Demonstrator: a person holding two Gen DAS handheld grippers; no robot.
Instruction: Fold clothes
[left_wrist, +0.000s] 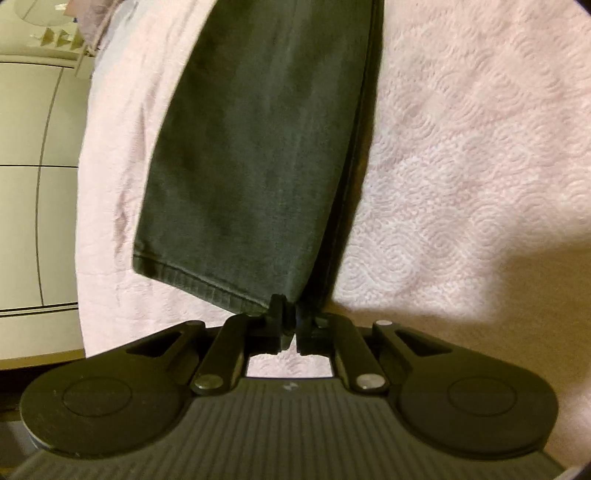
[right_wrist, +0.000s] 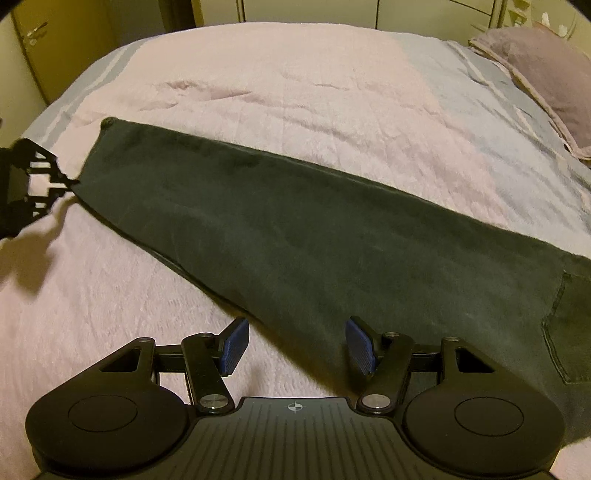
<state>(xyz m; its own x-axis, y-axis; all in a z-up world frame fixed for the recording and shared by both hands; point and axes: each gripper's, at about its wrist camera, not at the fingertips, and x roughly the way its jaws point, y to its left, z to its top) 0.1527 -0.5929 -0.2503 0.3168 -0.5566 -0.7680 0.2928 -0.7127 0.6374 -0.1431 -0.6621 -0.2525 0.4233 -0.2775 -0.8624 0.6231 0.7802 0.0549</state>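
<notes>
Dark trousers (right_wrist: 295, 236) are laid out flat and folded lengthwise on the pink bedspread (right_wrist: 295, 85) of the bed, hem end at the left of the right wrist view and the pocket end at the right, with a purple pillow (right_wrist: 546, 77) seen at the far corner. The left gripper (left_wrist: 290, 321) is clamped shut on the hem corner of the trousers. The right gripper (right_wrist: 293, 345) is held open just above the near edge of the trousers, blue pads (right_wrist: 232, 345) apart, with nothing gripped.
</notes>
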